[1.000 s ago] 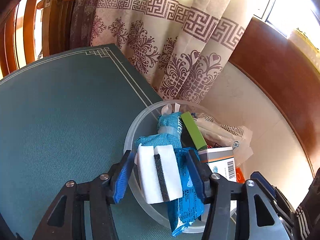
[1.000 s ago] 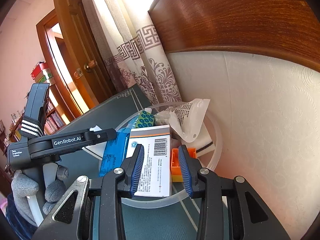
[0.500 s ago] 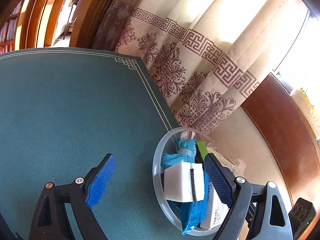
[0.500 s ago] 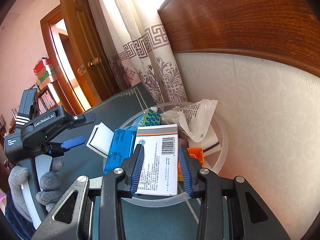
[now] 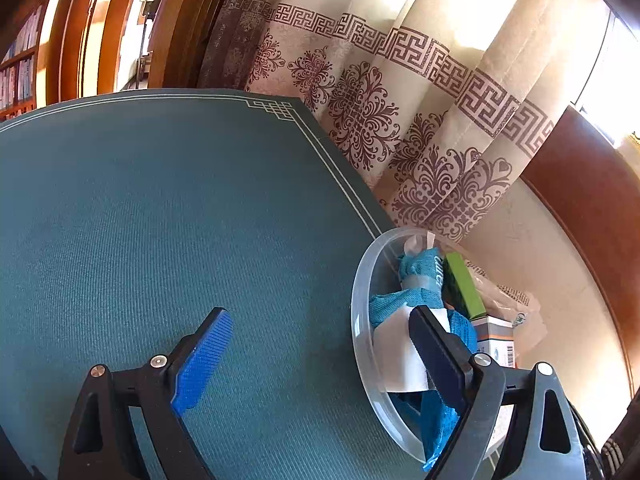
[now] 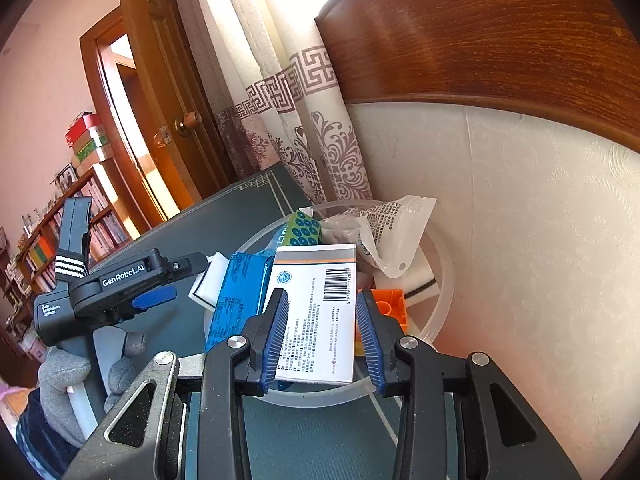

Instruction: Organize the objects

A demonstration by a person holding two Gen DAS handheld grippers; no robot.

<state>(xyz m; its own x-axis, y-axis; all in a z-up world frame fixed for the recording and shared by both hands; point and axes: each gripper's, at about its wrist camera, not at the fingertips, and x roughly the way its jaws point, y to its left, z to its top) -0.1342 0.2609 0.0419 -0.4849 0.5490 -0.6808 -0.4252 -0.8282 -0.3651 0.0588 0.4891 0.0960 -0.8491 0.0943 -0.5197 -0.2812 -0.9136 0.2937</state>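
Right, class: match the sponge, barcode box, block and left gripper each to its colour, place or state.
Things:
1 sponge
2 barcode box
3 block
4 left gripper

Colour, place or state:
A orange
B wide open
C between the right gripper's fingers
D plain white, in the bowl

Pairs: 1-D, 2-C, 3-A, 4-B

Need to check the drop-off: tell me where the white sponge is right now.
The white sponge lies in the clear bowl, at its table-side rim, on the blue packet, behind the open left gripper's right finger.
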